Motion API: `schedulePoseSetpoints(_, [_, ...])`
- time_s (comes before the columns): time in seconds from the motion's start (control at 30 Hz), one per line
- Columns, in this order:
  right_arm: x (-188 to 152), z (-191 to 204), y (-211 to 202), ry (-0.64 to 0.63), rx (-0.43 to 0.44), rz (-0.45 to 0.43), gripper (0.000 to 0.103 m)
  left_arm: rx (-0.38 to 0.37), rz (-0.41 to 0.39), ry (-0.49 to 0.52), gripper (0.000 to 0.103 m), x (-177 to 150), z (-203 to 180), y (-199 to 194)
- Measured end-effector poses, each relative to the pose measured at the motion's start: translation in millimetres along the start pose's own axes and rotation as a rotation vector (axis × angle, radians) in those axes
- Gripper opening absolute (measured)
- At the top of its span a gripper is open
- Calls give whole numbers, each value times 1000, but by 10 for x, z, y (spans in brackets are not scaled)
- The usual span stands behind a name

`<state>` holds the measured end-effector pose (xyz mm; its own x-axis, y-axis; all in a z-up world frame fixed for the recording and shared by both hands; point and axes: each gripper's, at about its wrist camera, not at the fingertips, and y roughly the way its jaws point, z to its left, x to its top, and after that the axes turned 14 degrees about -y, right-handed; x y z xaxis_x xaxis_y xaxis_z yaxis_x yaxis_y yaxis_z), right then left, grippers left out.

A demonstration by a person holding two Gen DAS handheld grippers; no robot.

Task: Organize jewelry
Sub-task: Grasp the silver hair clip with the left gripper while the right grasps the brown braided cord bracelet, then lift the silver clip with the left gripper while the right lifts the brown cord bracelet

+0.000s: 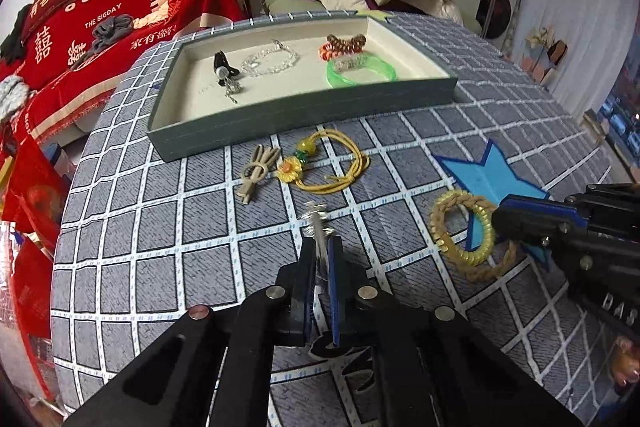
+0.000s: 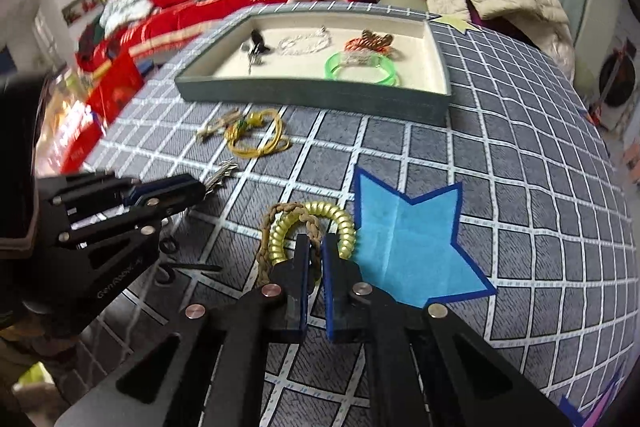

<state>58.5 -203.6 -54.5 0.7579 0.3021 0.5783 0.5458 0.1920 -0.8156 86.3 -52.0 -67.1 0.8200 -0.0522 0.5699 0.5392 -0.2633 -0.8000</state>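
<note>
A grey jewelry tray [image 1: 304,107] [image 2: 320,97] with a cream lining stands at the far side of the table. It holds a green bangle [image 1: 362,71], a clear bead bracelet [image 1: 270,61], an orange bracelet [image 1: 344,45] and a dark pendant [image 1: 224,67]. My left gripper [image 1: 320,243] [image 2: 204,187] is shut on a silver chain [image 1: 316,223]. My right gripper [image 2: 316,243] [image 1: 500,217] is shut on a braided tan bracelet [image 2: 288,219] [image 1: 492,269], which lies with a gold coil bracelet [image 2: 320,213] [image 1: 464,227].
A yellow cord necklace with a flower charm [image 1: 320,167] [image 2: 256,139] and a beige knotted cord [image 1: 256,171] lie in front of the tray. A blue star patch [image 2: 416,239] marks the checked cloth. A red sofa and a green chair stand behind the table.
</note>
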Motion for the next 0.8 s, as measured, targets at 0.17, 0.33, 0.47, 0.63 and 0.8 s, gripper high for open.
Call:
schedulePoseSetpoints(0.17, [40,-82,-130,37,-5,-35,7,-17,-23,-12,28,37,63,-124])
schedulePoseSetpoints(0.33, [83,-149,-239,70,3,-67,7,-38,-42,-31,28,97,135,-247])
schedulePoseSetpoints(0.47, [117,-153,-259,74,2,-78,7,-53,-40,-47,28,132,184,-310])
schedulePoseSetpoints(0.63, [101,-131,-218,83,21,-75,7,14,-34,-117,28,142,156,-233])
schedulePoseSetpoints(0.8, [43,-145,-261,97,36,-89,7,36,8,-185,72,99,104,-93])
